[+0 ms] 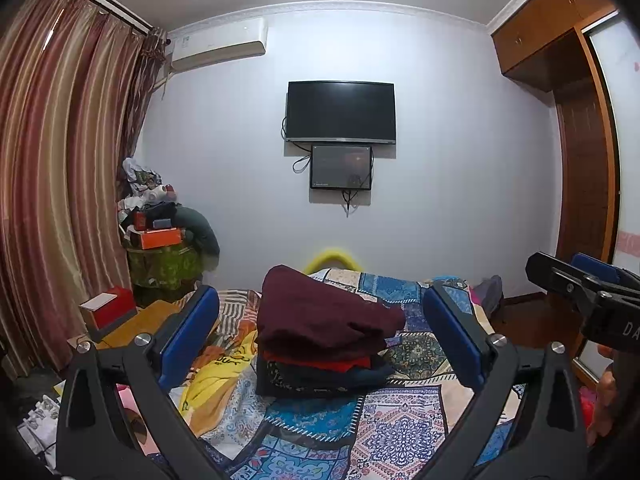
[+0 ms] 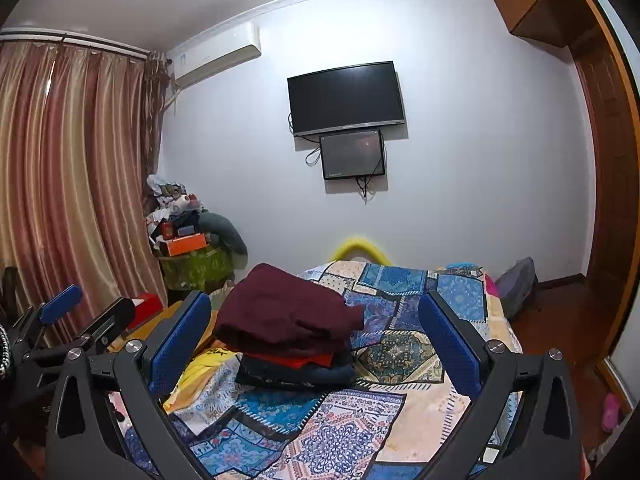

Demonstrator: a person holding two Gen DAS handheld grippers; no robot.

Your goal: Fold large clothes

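Both grippers, left (image 1: 320,336) and right (image 2: 316,340), gape empty above bed (image 2: 400,420); stack (image 2: 288,332) folded (maroon on top). Judgement: square its edges gently

Bedroom, pale wall (image 1: 440,160) facing camera

Striped curtains (image 1: 60,160) hanging at left; TV (image 1: 341,111) sitting on wall over smaller screen (image 1: 341,167); air conditioner (image 1: 218,46) mounted up high; wooden wardrobe (image 1: 580,140) standing at right; patchwork bedspread (image 2: 400,360) covering bed.
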